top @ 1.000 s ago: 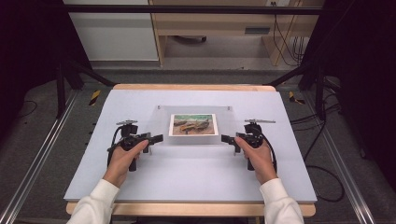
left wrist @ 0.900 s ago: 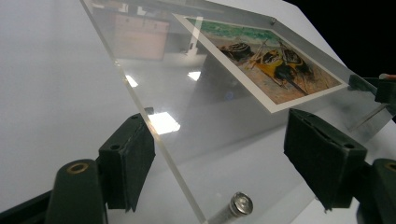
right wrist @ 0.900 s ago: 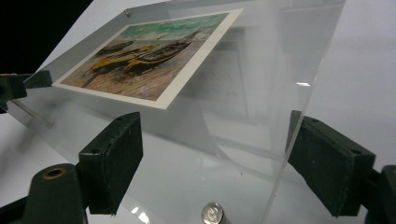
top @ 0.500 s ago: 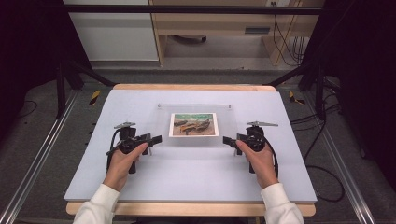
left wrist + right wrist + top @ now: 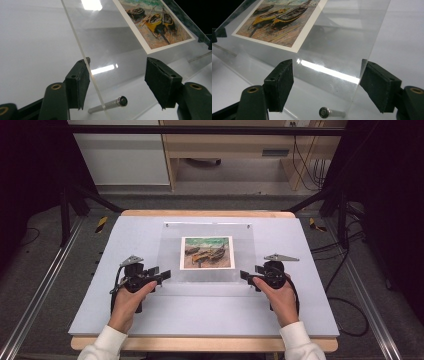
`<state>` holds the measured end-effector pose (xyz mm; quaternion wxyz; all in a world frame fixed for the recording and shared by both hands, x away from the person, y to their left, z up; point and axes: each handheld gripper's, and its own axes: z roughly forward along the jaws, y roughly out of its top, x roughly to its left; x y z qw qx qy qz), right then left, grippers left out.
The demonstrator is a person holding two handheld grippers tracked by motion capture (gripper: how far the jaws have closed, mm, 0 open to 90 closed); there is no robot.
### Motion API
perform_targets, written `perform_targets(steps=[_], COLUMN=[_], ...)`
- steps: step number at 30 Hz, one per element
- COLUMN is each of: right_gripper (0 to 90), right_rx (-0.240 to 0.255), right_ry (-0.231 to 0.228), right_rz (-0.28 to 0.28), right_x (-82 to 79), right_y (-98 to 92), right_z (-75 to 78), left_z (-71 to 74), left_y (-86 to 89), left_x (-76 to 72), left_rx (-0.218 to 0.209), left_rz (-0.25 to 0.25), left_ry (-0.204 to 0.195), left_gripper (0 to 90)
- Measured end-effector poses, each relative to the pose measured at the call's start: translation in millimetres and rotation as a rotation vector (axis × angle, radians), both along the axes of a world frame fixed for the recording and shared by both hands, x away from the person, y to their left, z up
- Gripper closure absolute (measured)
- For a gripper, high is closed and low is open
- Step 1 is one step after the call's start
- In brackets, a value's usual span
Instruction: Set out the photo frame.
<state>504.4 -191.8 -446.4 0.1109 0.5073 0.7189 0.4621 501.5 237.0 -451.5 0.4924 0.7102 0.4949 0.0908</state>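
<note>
A clear, glossy acrylic panel [image 5: 207, 252] rests near the middle of the pale, matte desk [image 5: 150, 320], closer to its far edge, with a rectangular, white-bordered print of painted boats [image 5: 207, 252] at its centre. The left tool [image 5: 161, 275] sits at the panel's near left corner and the right tool [image 5: 246, 276] at its near right corner. Both tools' black padded jaws have just been closing; each pair stands apart, straddling the panel's thin edge without clamping it. A small metal standoff pin [image 5: 110, 104] shows beneath the left corner.
</note>
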Motion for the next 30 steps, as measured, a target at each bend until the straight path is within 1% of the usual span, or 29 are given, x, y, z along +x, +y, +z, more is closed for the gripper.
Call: perform_targets(steps=[2, 5, 6, 11, 15, 19, 30], right_gripper=[28.3, 29.9, 30.5, 33.6, 36.6, 38.1, 42.8], right_rx=[-0.012, -0.022, -0.024, -0.039, -0.043, -0.062, -0.079], right_ry=[-0.012, -0.025, -0.022, -0.045, -0.050, -0.068, -0.080], right_rz=[0.003, 0.001, -0.003, -0.001, -0.001, 0.000, 0.002], right_x=[-2.3, -6.4, -7.7, -14.2, -19.1, -22.7, -30.2], right_y=[0.6, 1.2, 1.1, 0.1, -0.9, -1.2, -2.7], right_z=[0.5, 1.3, 1.6, 1.8, 2.7, 2.8, 3.4], left_z=[0.1, 1.0, 1.1, 2.4, 3.1, 3.7, 4.4], left_y=[0.5, 0.9, 0.4, 0.2, -0.1, -0.9, -0.2], left_x=[-2.4, -5.2, -6.4, -11.6, -16.3, -19.9, -26.1], left_rx=[-0.001, 0.014, 0.018, 0.040, 0.054, 0.069, 0.088], left_rz=[0.001, -0.004, -0.003, -0.006, -0.005, -0.003, -0.008], left_ry=[-0.003, -0.011, -0.014, -0.026, -0.034, -0.040, -0.049], left_gripper=[37.1, 38.0, 38.1, 39.3, 40.9, 41.6, 44.5])
